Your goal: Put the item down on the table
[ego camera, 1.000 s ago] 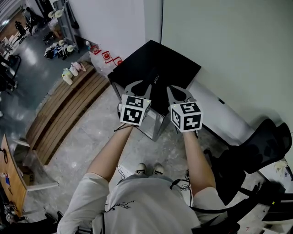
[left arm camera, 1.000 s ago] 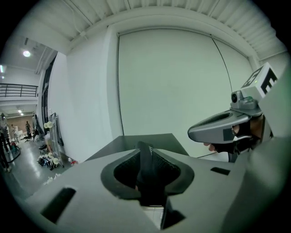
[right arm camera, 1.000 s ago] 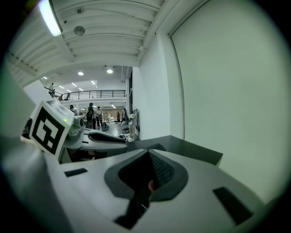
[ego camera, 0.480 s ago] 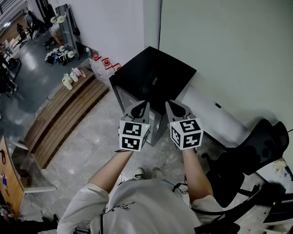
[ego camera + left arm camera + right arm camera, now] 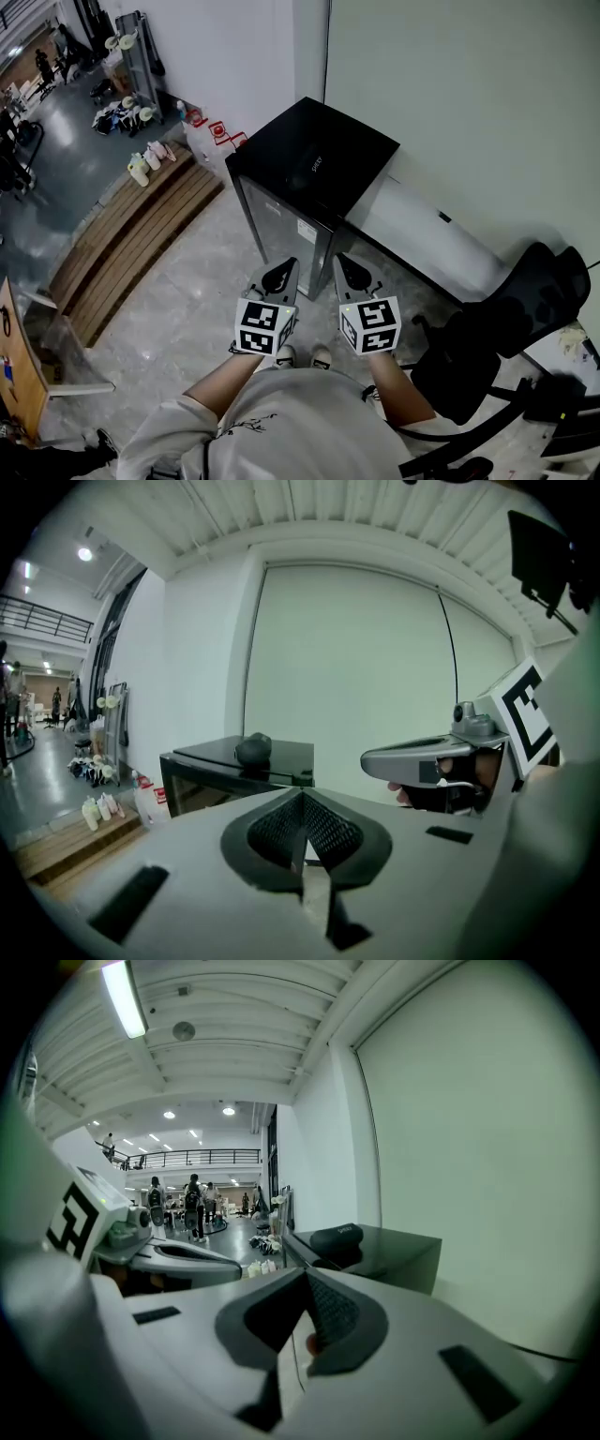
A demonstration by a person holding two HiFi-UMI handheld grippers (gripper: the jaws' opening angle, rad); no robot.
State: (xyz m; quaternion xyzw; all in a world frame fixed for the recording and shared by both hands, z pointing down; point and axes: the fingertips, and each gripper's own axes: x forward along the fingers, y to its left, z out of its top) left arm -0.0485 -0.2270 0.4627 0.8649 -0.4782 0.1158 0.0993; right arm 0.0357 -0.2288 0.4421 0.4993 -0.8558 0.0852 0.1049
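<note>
The item, a dark rounded oblong, lies on top of the black table, about the middle of it. It is well apart from both grippers, ahead of them and beyond the table's near edge.

The left gripper has its jaws pressed together with nothing between them. The right gripper has its jaws meeting at the tips too, and it carries nothing. The 2 grippers sit side by side close to the person's body, over the pale floor. They point toward the table's front, and neither touches the table.

In the left gripper view the item shows as a dark lump on the table top, above and left of the jaw tips. In the right gripper view it is above and right of the tips.

1 short pale word runs along the item, but it is too small to read with any certainty. A white sticker sits on the table's front, and its print is unreadable. The 2 cubes carry black-and-white square markers. Red-and-white signs sit at the foot of the wall left of the table, and their print cannot be made out.
</note>
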